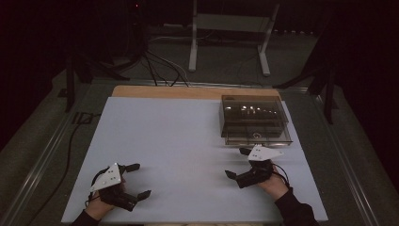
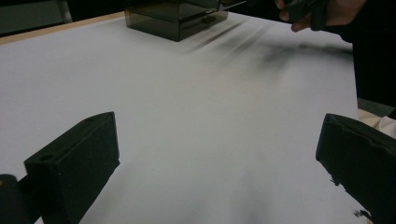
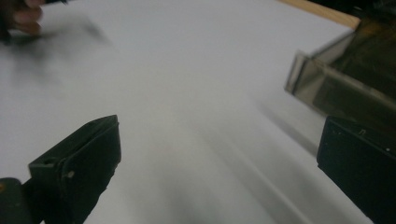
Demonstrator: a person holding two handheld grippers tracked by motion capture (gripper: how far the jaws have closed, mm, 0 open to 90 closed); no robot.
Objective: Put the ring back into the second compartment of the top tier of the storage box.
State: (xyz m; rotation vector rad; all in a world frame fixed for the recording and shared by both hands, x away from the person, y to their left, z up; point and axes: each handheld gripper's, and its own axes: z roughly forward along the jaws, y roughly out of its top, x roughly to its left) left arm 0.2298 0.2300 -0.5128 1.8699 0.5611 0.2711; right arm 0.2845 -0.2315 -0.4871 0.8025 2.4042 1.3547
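Note:
A smoky transparent box with a drawer [image 1: 254, 120] stands at the back right of the white table sheet [image 1: 179, 141]. The drawer front sticks out slightly toward me. My left gripper [image 1: 139, 180] rests near the front left edge, open, with nothing between its fingers [image 2: 79, 163]. My right gripper [image 1: 238, 163] sits just in front of the box, also open and empty. In the right gripper view the box [image 3: 345, 79] lies close at the upper right. In the left gripper view the box [image 2: 177, 16] is far off at the top.
A wooden table edge [image 1: 188, 92] runs behind the sheet. Beyond it are a white frame stand [image 1: 230, 33], dark tripod legs [image 1: 94, 66] and cables [image 1: 160, 66] on the floor. A cable [image 1: 70, 141] trails along the left side of the table.

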